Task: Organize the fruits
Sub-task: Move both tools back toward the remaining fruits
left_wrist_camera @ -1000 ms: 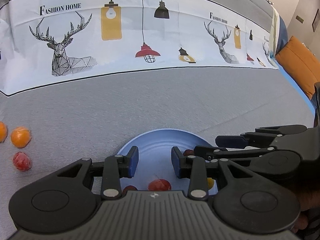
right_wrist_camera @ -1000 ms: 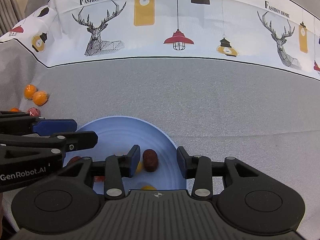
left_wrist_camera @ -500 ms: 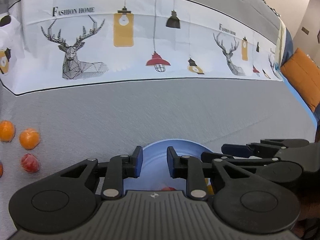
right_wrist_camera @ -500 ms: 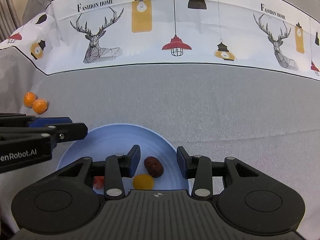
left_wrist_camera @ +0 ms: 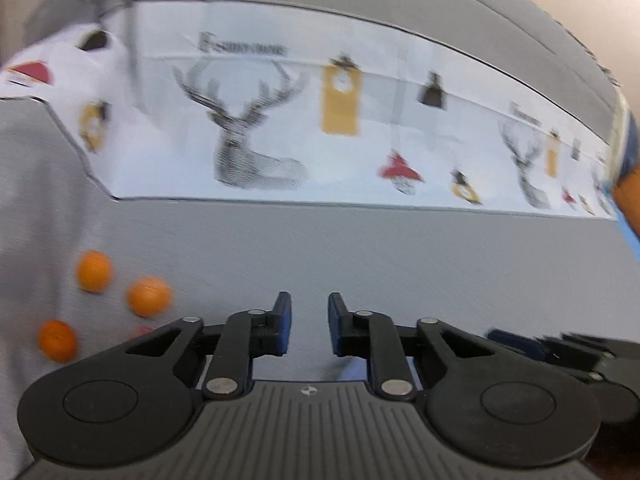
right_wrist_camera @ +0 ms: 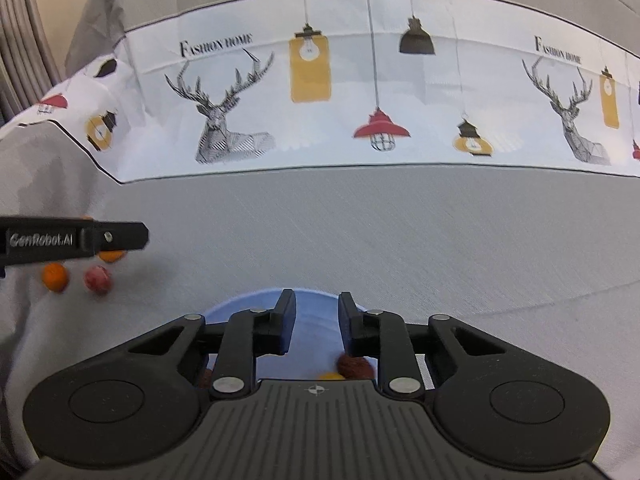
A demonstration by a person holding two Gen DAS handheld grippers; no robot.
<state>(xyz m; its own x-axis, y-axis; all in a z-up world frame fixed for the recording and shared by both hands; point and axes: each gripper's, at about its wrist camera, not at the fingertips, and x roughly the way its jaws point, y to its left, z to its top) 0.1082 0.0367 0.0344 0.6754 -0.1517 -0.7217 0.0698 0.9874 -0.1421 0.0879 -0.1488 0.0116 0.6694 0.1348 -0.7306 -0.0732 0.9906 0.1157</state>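
Observation:
A light blue plate [right_wrist_camera: 256, 304] lies on the grey cloth just under my right gripper [right_wrist_camera: 317, 320], which is open and empty. A dark red fruit [right_wrist_camera: 354, 366] and a bit of a yellow one [right_wrist_camera: 332, 376] lie in the plate. My left gripper [left_wrist_camera: 309, 326] is open and empty, above the cloth left of the plate; it also shows in the right wrist view [right_wrist_camera: 116, 236]. Three small orange fruits [left_wrist_camera: 149, 296] lie on the cloth to its left. In the right wrist view a red fruit [right_wrist_camera: 97, 279] lies beside an orange one [right_wrist_camera: 55, 276].
The grey cloth [right_wrist_camera: 400, 232] covers the surface, with a white printed band of deer and lamps [right_wrist_camera: 320, 92] at the back. The right gripper's fingers show at the right edge of the left wrist view [left_wrist_camera: 560, 348]. An orange cushion [left_wrist_camera: 628, 204] is at far right.
My left gripper has swung left, off the plate toward the loose fruits; its view is blurred. The right gripper has drawn back and its jaws have narrowed a little.

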